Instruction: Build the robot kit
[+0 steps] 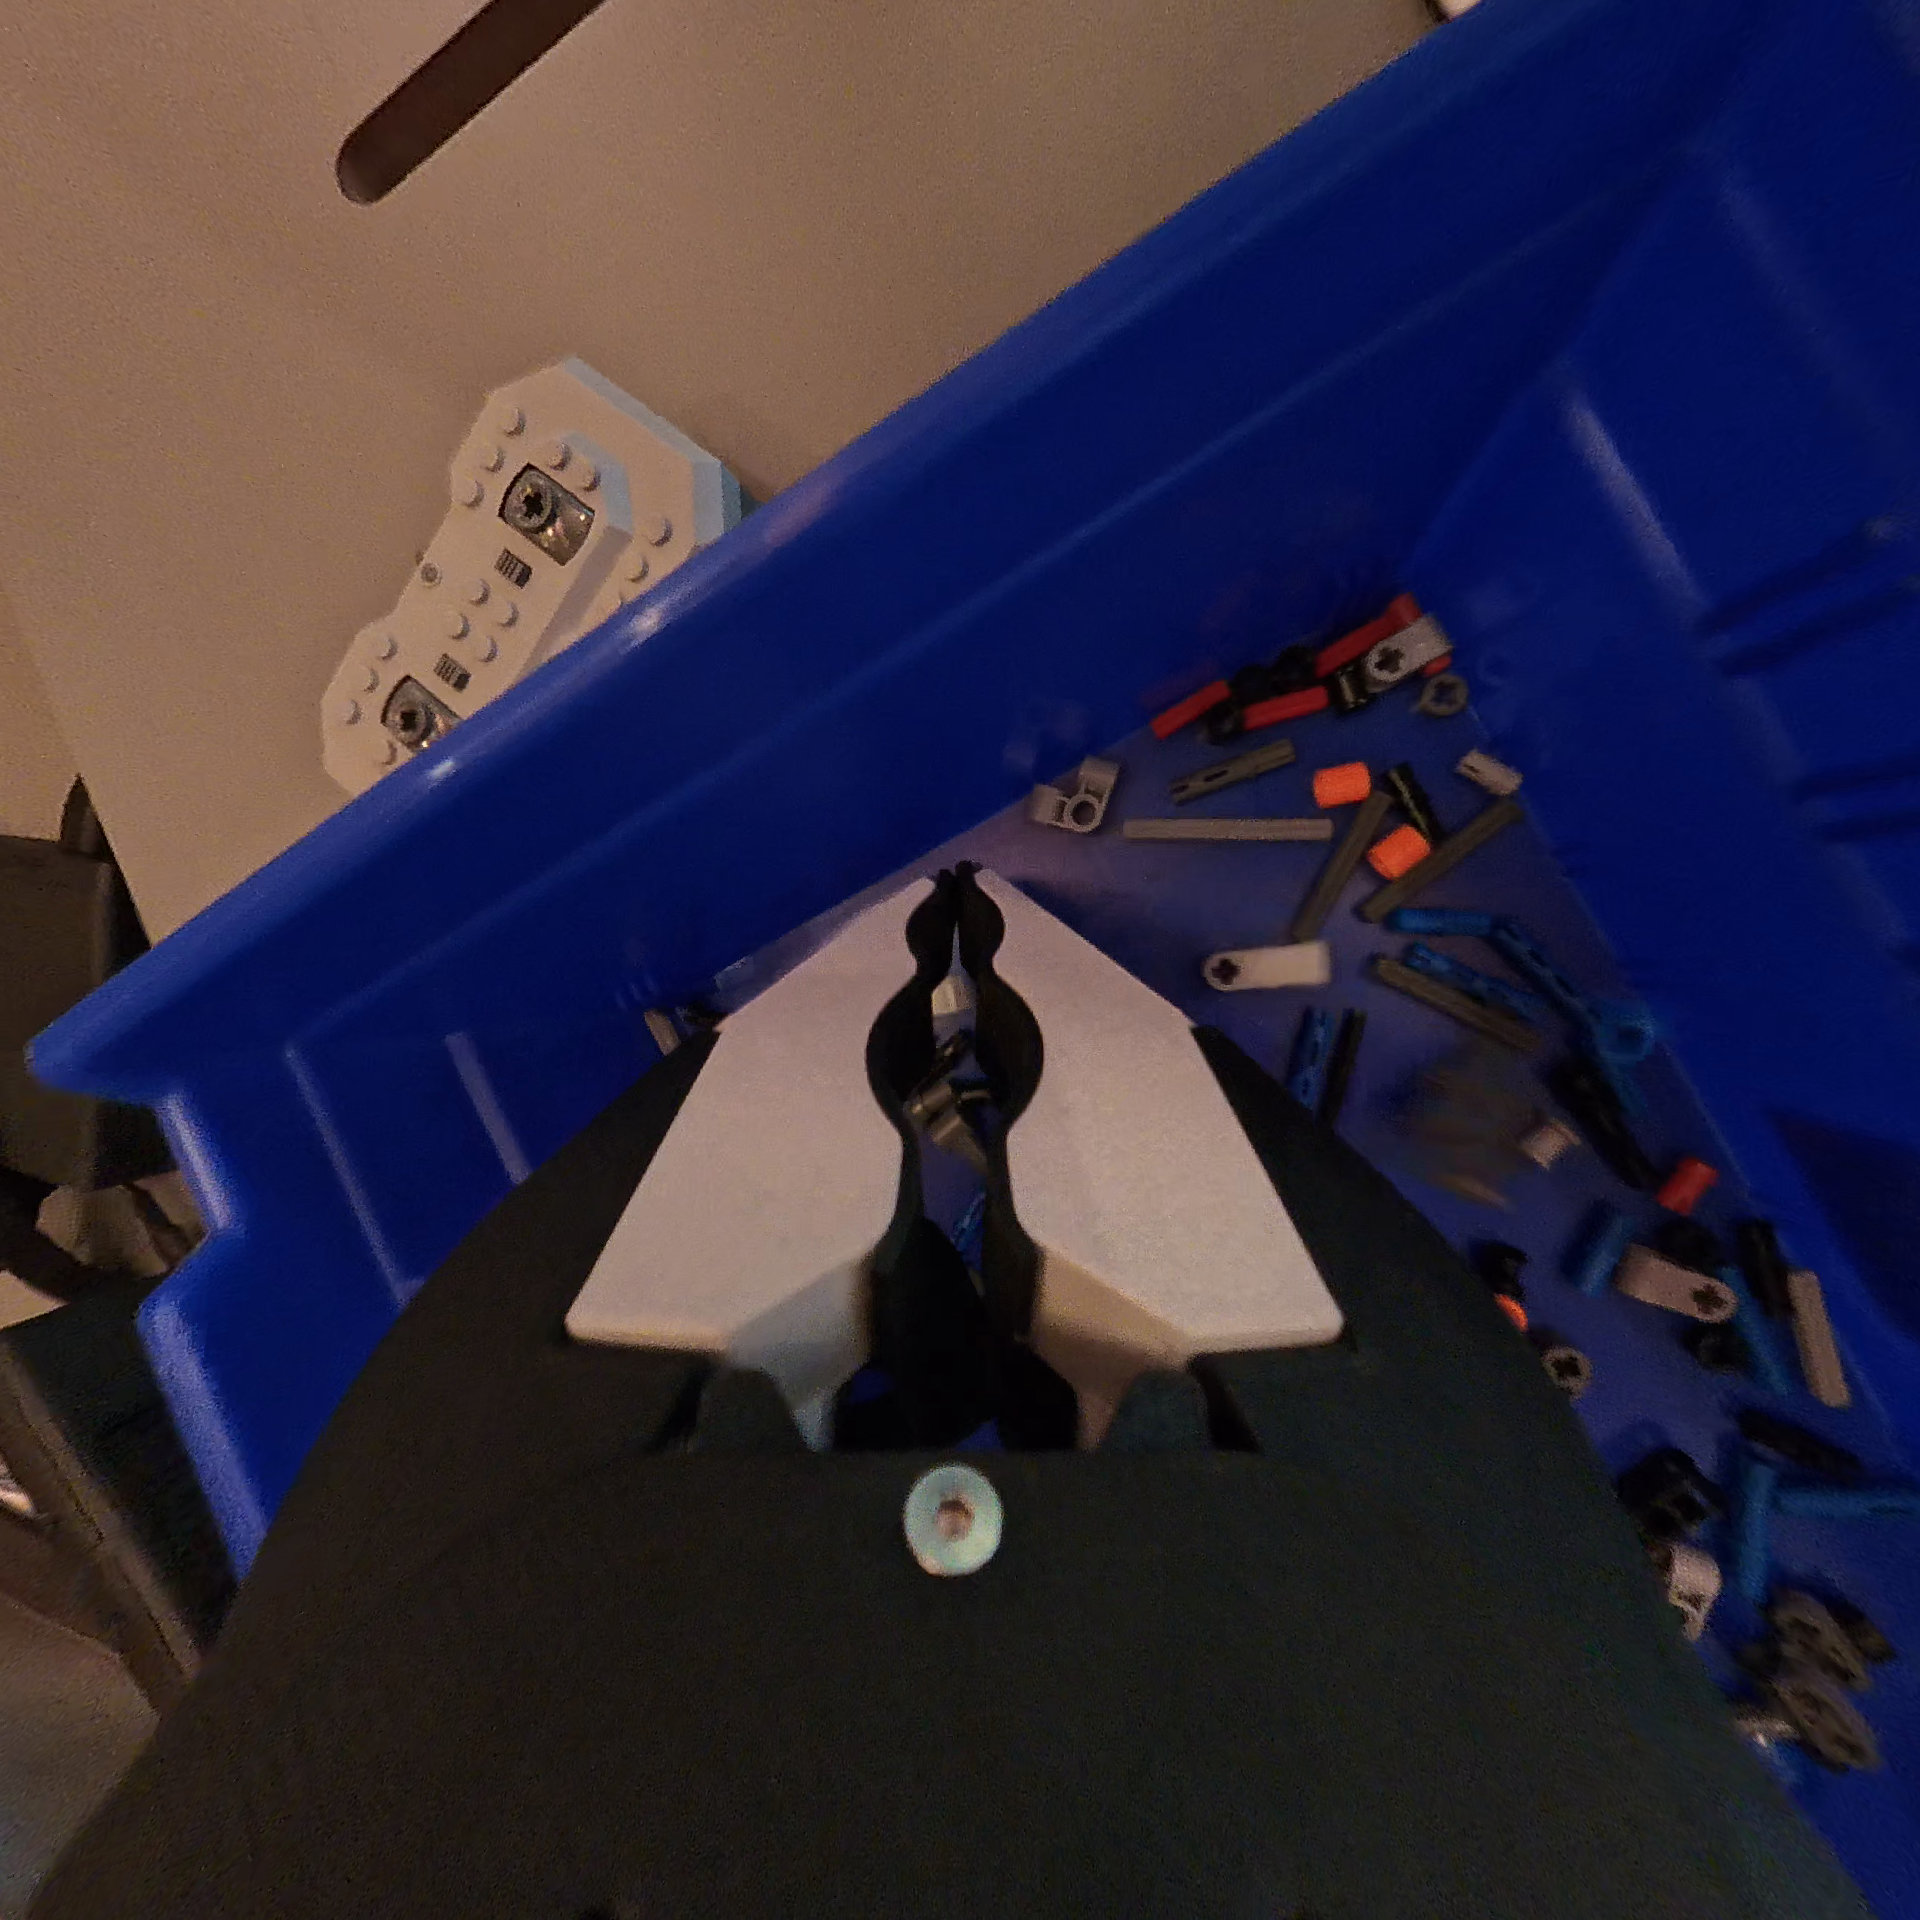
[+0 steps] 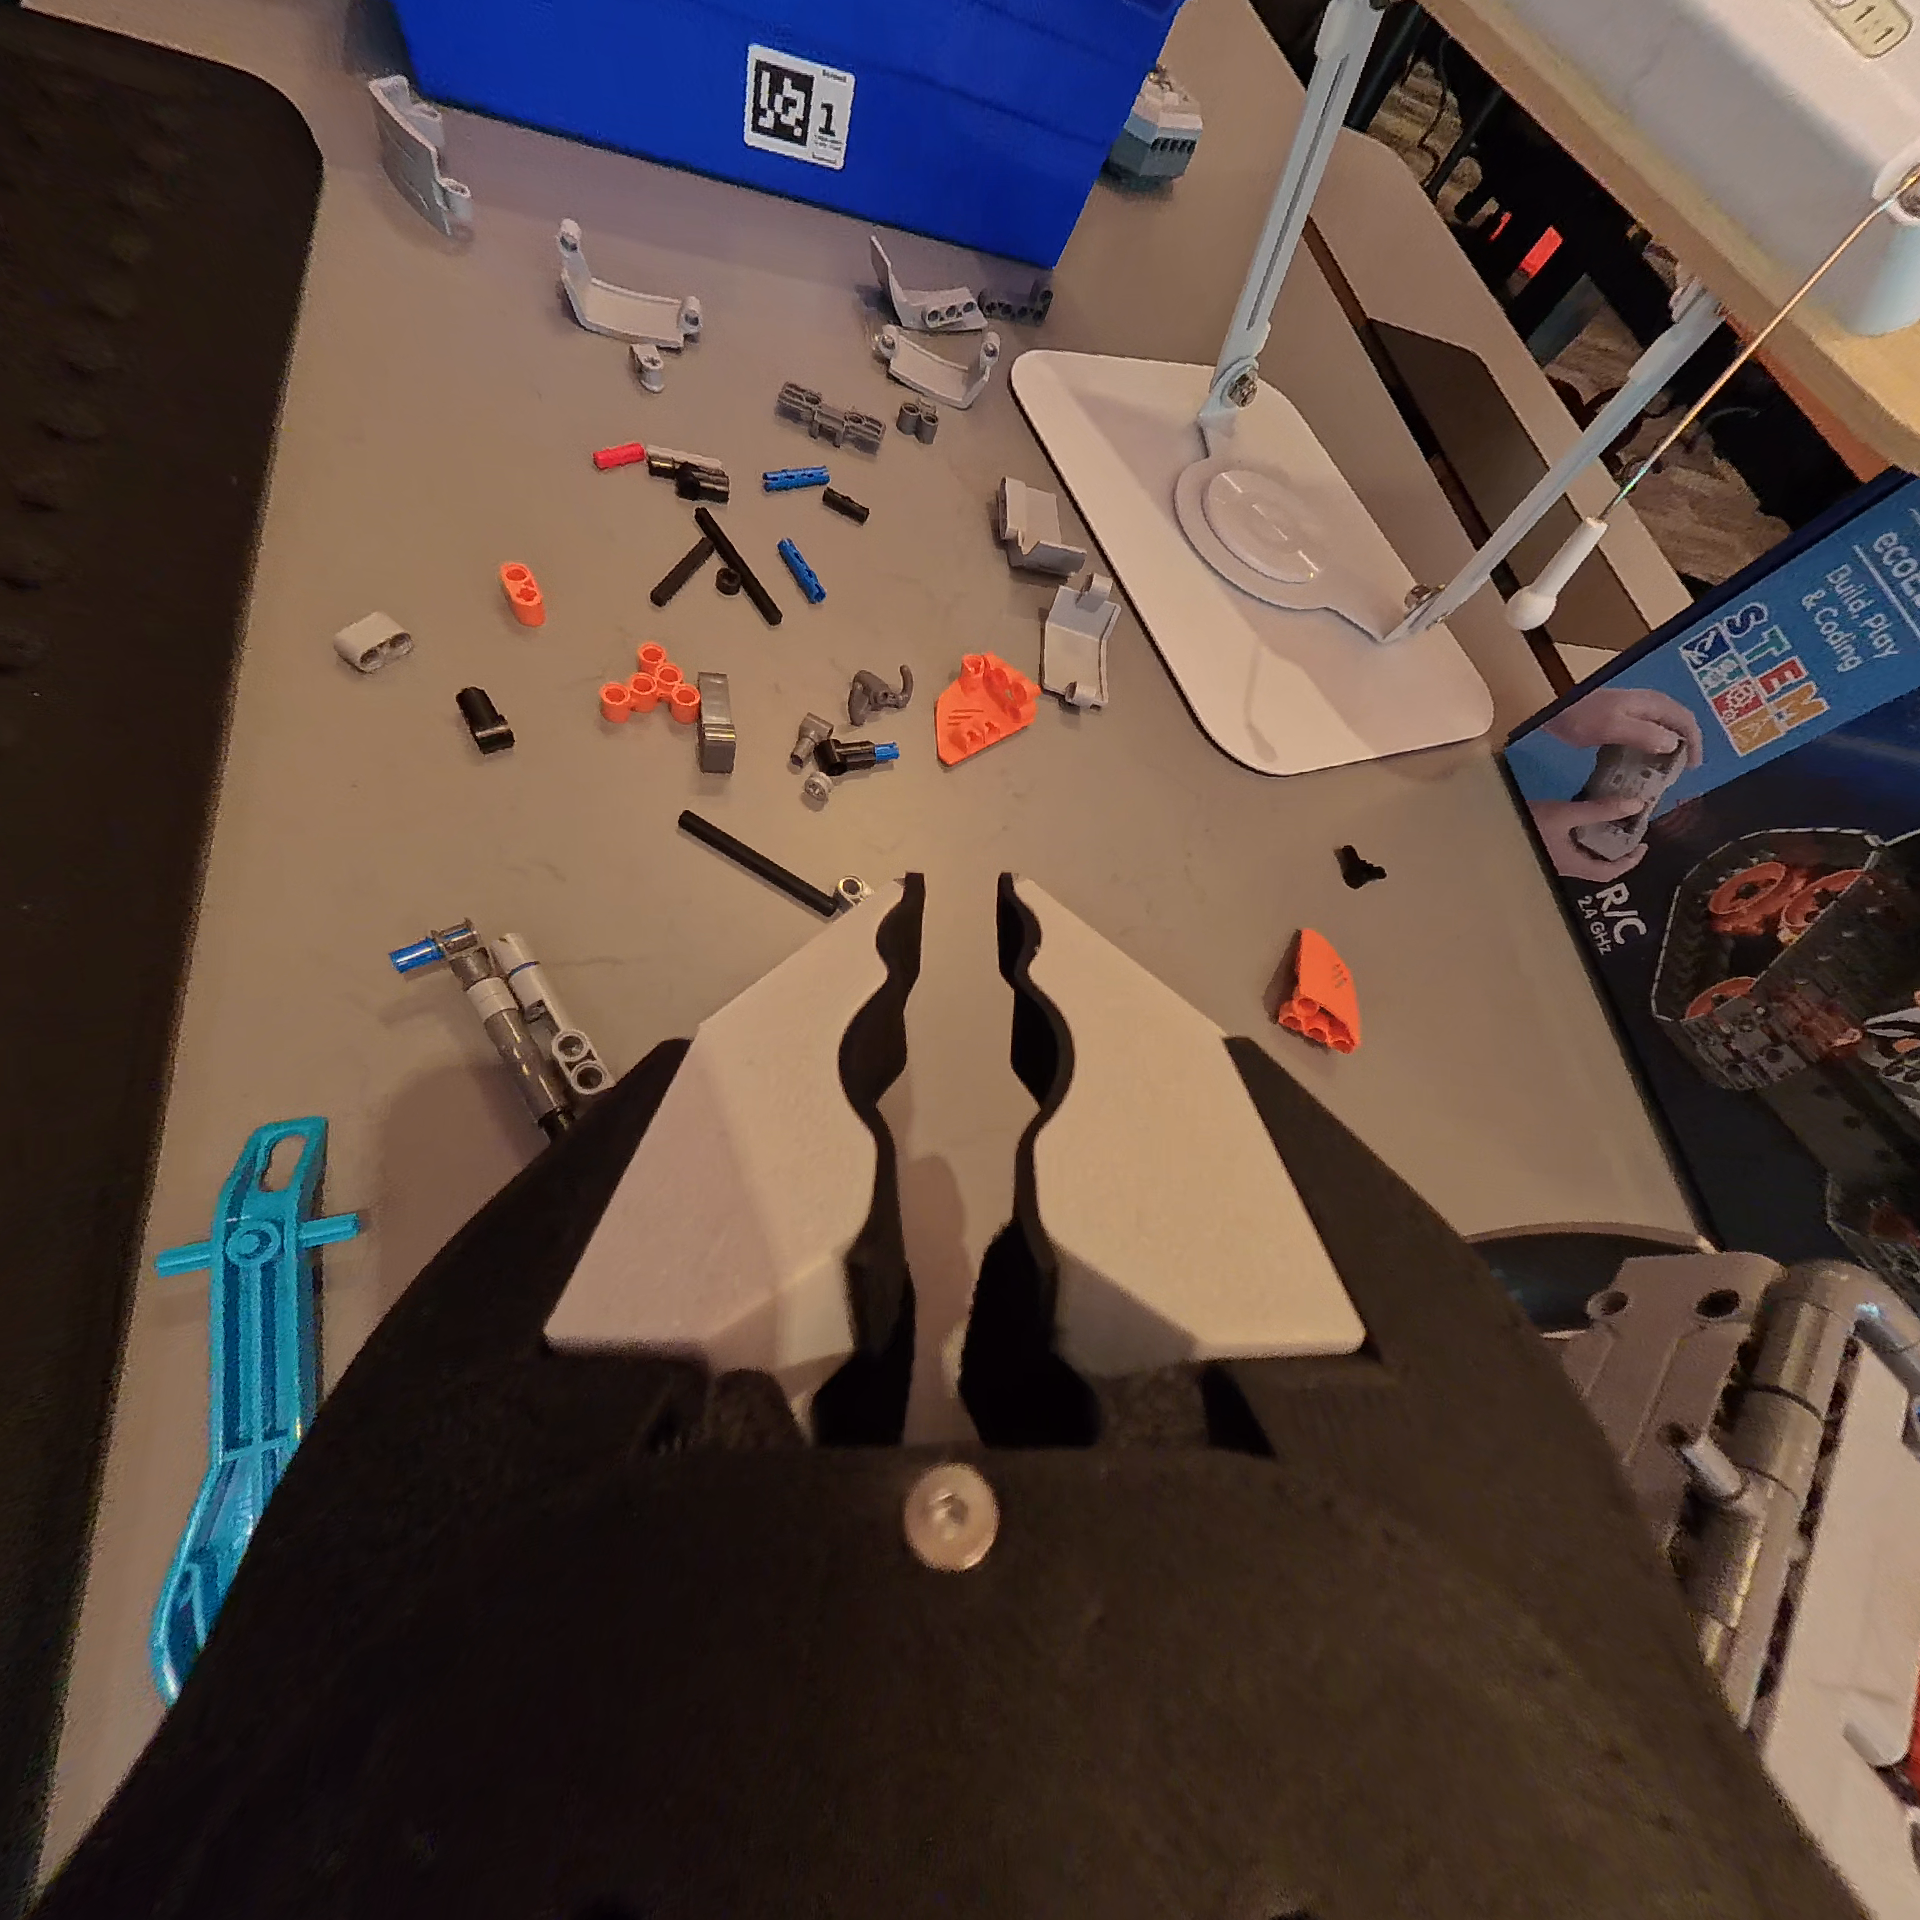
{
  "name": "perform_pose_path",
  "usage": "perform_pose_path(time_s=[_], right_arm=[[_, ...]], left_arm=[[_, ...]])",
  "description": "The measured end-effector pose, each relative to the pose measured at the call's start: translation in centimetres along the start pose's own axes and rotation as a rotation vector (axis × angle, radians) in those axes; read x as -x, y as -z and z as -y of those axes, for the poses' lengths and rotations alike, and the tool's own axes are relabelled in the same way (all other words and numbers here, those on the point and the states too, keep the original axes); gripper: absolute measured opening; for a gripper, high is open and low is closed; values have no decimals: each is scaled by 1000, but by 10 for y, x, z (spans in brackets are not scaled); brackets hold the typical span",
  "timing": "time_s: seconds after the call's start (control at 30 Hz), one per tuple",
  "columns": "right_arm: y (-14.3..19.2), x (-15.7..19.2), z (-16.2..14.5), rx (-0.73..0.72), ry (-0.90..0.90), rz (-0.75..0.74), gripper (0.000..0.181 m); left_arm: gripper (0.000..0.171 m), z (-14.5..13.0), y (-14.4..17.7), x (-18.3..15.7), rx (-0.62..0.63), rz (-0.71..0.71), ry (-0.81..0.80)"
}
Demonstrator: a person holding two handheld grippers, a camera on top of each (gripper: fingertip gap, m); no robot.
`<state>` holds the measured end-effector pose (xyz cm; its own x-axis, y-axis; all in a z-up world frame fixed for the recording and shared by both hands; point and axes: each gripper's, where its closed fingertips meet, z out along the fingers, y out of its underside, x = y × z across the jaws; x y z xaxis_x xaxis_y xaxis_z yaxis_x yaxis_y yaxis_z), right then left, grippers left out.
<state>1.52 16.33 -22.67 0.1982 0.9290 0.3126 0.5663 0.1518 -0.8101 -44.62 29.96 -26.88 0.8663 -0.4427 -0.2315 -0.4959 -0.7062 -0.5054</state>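
Note:
My left gripper [image 1: 958, 883] is inside a blue plastic bin [image 1: 935, 582], close to its long wall. Its fingertips touch, and a small grey and black connector piece [image 1: 940, 1101] sits in the hollow between the jaws. Loose small building pieces [image 1: 1455, 935] in red, orange, blue, grey and black lie on the bin floor to the right. My right gripper [image 2: 961, 883] hovers over a grey table [image 2: 1143, 862] with its jaws a little apart and nothing between them. A black axle [image 2: 756, 862] lies just ahead of its left fingertip.
A white studded block [image 1: 499, 582] lies outside the bin. On the table are scattered small pieces [image 2: 717, 582], an orange panel [image 2: 982, 707], an orange wedge [image 2: 1320, 992], a turquoise blade piece [image 2: 249, 1340], a white lamp base [image 2: 1247, 561], the blue bin [image 2: 790, 94] and a printed box [image 2: 1756, 831]. One gripper's finger ends stand about 50 centimeters off the other's. To the black axle [image 2: 756, 862]: right tips about 8 centimeters, left tips about 45 centimeters.

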Motion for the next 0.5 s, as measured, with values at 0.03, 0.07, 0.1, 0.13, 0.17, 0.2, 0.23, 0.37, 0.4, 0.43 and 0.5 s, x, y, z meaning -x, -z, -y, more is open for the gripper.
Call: perform_pose_path(time_s=[0.03,0.07,0.1,0.13,0.17,0.2,0.23,0.37,0.4,0.43,0.5], right_arm=[[0,0,1,-1,2,1,12],[0,1,1,-2,5,2,12],[1,2,2,-3,8,2,12],[1,2,2,-3,12,1,12],[2,2,3,-4,16,0,12],[3,2,3,-6,19,-3,12],[5,2,4,-10,19,-5,12],[6,0,3,-16,7,-8,12],[5,0,3,-15,3,-5,12],[4,0,2,-13,1,-3,12],[3,0,0,-5,1,-3,12]], left_arm=[[0,0,4,-1,-5,1,-3],[0,0,6,-3,-13,-5,-1],[0,-1,7,-5,-13,-11,-1],[0,-4,8,-4,-3,-2,-5],[0,-7,9,0,7,20,-6],[0,-8,12,3,5,28,-1],[5,-8,15,1,-7,9,9],[14,-10,25,2,-30,-2,20],[17,-9,25,1,-33,-8,22],[18,-11,23,-1,-19,-13,17],[20,-13,18,-8,7,-39,-18]])
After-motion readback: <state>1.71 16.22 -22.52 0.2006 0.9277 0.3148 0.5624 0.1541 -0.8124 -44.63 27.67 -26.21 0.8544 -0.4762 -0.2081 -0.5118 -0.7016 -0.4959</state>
